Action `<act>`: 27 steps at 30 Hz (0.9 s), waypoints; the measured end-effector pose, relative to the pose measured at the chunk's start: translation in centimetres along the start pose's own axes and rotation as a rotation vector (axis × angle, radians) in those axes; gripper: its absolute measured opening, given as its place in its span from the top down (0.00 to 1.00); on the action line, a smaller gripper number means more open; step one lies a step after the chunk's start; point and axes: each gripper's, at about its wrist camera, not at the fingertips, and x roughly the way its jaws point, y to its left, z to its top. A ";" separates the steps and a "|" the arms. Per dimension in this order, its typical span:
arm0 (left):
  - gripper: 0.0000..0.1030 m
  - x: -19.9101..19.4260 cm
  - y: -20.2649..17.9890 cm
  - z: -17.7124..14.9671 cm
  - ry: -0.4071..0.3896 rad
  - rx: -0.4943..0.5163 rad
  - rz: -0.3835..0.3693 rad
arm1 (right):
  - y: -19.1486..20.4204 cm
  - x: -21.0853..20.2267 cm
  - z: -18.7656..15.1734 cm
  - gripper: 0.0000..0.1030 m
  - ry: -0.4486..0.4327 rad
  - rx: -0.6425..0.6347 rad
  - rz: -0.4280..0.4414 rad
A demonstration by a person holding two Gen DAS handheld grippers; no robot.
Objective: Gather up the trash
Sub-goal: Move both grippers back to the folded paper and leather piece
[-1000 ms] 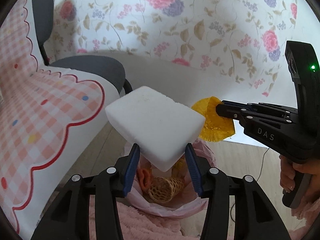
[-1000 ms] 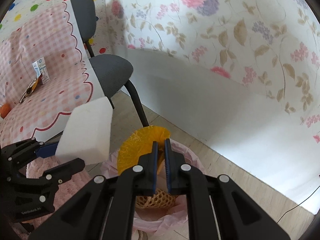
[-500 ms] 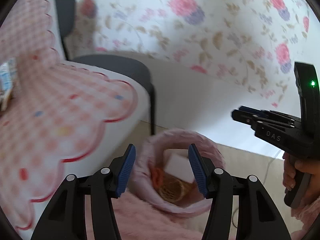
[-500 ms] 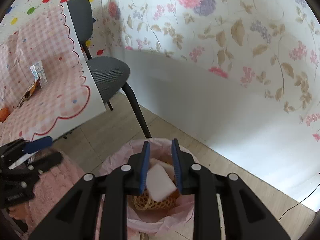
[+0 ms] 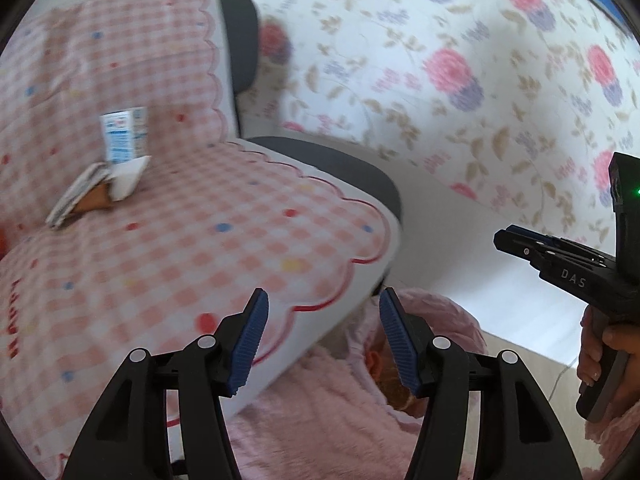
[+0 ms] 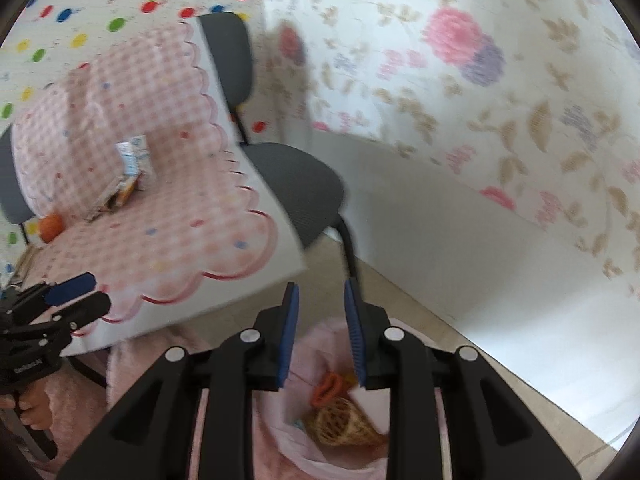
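My left gripper (image 5: 324, 340) hangs over the table's edge, jaws opening with nothing between them. Just above the pink-lined trash bin (image 6: 288, 452) my right gripper (image 6: 320, 332) is also opening and empty. Inside the bin lie a woven foam net (image 6: 344, 424) and an orange peel (image 6: 330, 388). On the pink checked tablecloth (image 5: 240, 240) a small white-and-blue carton (image 5: 122, 136) stands beside crumpled wrappers (image 5: 92, 196). The right wrist view shows the carton (image 6: 134, 152) too, with the left gripper (image 6: 68, 292) at the far left. The left wrist view has the right gripper (image 5: 508, 240) at the right and the bin (image 5: 452, 316) low down.
A grey chair (image 6: 296, 184) stands between the table and the flowered wall. An orange (image 6: 50, 227) sits on the table's far side. A hand (image 5: 600, 352) holds the right gripper's handle. Pink fluffy fabric (image 5: 320, 400) fills the foreground beside the bin.
The left gripper let go of the white foam block and the right one the yellow paper piece; the block landed in the bin. Both grippers rose and swung left toward the table.
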 end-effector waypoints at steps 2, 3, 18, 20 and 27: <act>0.43 -1.0 1.5 0.0 -0.016 -0.024 0.031 | 1.5 0.4 0.7 0.75 0.000 -0.028 0.036; 0.43 -1.4 2.1 0.0 -0.022 -0.036 0.046 | 2.3 0.7 1.2 0.75 0.001 -0.045 0.061; 0.42 -6.3 15.2 0.0 -0.059 -0.253 0.384 | 14.7 6.0 6.8 0.54 0.005 -0.239 0.293; 0.41 -6.2 16.4 0.4 -0.047 -0.263 0.406 | 15.8 6.9 7.2 0.51 0.007 -0.250 0.307; 0.39 -5.3 18.9 1.8 -0.014 -0.281 0.464 | 18.0 10.2 8.9 0.51 0.032 -0.230 0.363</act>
